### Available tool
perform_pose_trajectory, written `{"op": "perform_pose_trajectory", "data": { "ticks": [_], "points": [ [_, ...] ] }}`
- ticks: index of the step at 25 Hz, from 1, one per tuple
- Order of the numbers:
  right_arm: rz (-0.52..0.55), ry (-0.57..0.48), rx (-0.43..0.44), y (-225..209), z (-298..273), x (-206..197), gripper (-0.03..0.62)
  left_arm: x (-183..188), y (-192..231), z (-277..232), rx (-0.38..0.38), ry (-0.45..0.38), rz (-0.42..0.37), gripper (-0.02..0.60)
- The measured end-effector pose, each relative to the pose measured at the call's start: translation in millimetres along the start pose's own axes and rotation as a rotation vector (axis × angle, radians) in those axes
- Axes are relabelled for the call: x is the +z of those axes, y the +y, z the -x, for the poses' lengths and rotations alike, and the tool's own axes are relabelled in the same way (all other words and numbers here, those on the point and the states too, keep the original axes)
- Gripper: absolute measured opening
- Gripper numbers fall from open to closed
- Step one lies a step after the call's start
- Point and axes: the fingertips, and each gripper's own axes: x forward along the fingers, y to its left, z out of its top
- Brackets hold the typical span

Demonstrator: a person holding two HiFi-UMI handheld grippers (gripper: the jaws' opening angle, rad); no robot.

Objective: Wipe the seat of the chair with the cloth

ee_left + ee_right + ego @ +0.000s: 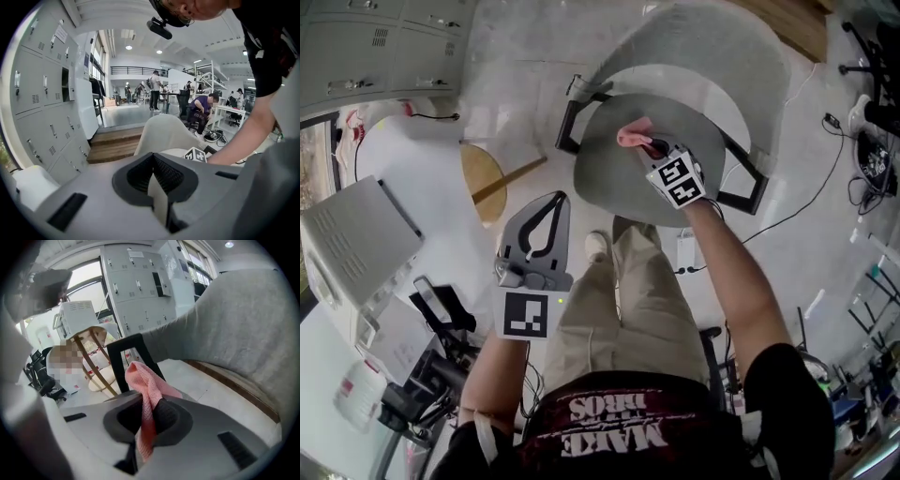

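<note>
Left gripper [559, 200] closed, right gripper [655, 148] clamping cloth [633, 137] over seat [614, 192]

Jaws of the left gripper [153, 168] pressed together, nothing between them; beyond, the chair [164, 133] shows its pale backrest, a marker cube [196, 154] beside it, grey lockers [42, 93] on the left

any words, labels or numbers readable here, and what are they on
"MAKE" above "BROS": printed on the person's black shirt, upside down in the head view.
Paper notices on the lockers: too small to read.
Print on a seated person's purple shirt: too blurred to read.
</note>
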Motion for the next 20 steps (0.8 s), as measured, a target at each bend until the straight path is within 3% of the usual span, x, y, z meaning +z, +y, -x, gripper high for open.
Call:
{"op": "perform_pose_trajectory", "data": {
  "ticks": [5, 9, 12, 17, 20],
  "points": [
    [0.035, 0.160, 0.010, -9.7, -62.5, -31.6, 0.029, -34.5, -2.9, 5.2, 0.016, 0.066, 0.040, 0.005],
    [0.180, 0.303, 0.034, -12.1, -95.6, -54.0, 0.031, -51.0, -10.4, 6.4, 0.012, 0.097, 0.050, 0.005],
    [0.269, 0.341, 0.065, -13.3, -104.3, -59.8, 0.031, -55.9, -14.5, 4.0, 0.005, 0.100, 0.052, 0.005],
    [0.215, 0.427, 0.039, -33.1, -79.5, -82.9, 0.031, -48.3, -20.5, -5.8, -0.008, 0.070, 0.078, 0.005],
    [0.133, 0.483, 0.012, -58.7, -51.8, -108.0, 0.031, -36.1, -29.6, -11.2, -0.036, 0.049, 0.048, 0.006]
  ]
}}
